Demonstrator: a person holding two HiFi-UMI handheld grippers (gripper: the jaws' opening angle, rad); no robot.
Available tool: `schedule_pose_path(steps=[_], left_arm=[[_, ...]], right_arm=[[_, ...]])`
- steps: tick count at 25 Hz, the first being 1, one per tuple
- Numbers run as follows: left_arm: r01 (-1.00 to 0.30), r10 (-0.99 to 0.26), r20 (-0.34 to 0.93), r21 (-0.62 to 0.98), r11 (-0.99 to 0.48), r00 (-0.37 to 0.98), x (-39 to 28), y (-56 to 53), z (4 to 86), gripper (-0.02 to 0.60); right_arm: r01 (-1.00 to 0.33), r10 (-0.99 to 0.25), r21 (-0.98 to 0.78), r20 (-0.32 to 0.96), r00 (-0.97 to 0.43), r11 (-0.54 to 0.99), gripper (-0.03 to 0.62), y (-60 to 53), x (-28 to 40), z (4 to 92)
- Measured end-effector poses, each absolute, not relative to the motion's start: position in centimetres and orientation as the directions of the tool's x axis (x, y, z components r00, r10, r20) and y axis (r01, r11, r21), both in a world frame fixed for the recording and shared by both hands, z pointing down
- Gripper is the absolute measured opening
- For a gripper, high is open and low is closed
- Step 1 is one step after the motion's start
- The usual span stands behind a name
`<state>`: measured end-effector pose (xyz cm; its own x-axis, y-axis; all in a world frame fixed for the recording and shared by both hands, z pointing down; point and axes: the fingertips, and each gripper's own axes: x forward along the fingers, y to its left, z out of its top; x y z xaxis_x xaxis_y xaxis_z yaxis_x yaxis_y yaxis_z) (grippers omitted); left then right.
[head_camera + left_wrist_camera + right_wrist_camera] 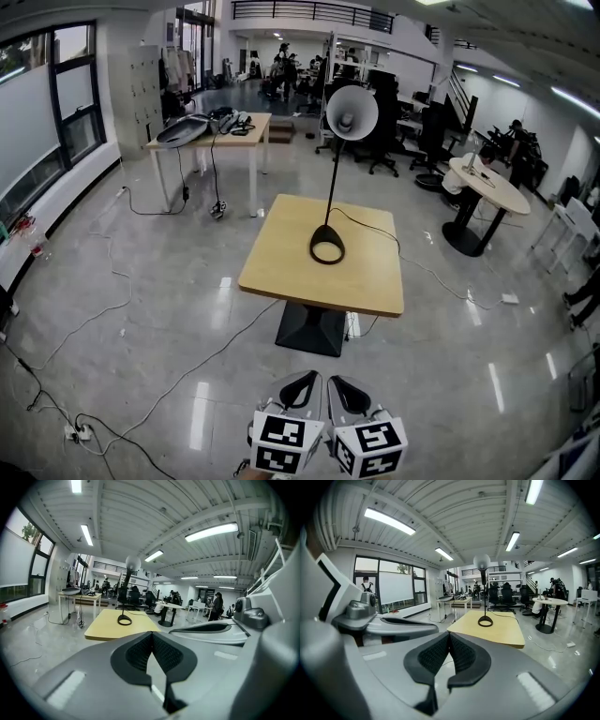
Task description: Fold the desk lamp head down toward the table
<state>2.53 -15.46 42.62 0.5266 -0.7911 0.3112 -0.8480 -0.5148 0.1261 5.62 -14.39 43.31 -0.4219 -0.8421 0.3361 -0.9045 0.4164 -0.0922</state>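
No words, brand names, numbers or signs can be read anywhere. The only printed marks are black-and-white square patterns on the marker cubes (286,442) of the left gripper (307,380) and right gripper (339,384), nearest the viewer. They carry no letters.

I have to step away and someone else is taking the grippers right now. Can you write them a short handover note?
Left gripper: shut, empty, held well short of the table.
Right gripper: shut, empty, close beside the left one.
Desk lamp: stands on the table, stem upright, lamp head raised.
Done: nothing, the lamp is untouched.
Left: step up to the table, take hold near the head, and fold it down toward the tabletop.
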Motion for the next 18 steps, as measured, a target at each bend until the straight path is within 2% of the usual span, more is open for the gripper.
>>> schedule_pose_path(steps=[11, 18], left_arm=[[-0.835, -0.775, 0.317, 0.139, -0.532, 0.546, 3.6, -14.6, 42.8, 0.015], [-0.835, -0.778, 0.309, 0.123, -0.537, 0.546, 3.7, -15.1, 42.5, 0.015]], right_arm=[[-0.917, -0.845, -0.099, 0.361, -0.394, 0.385, 0.005, -13.7, 6.8, 43.7], [-0.921, -0.862, -0.078, 0.329, -0.385, 0.382, 0.005, -14.7, 6.9, 42.8]])
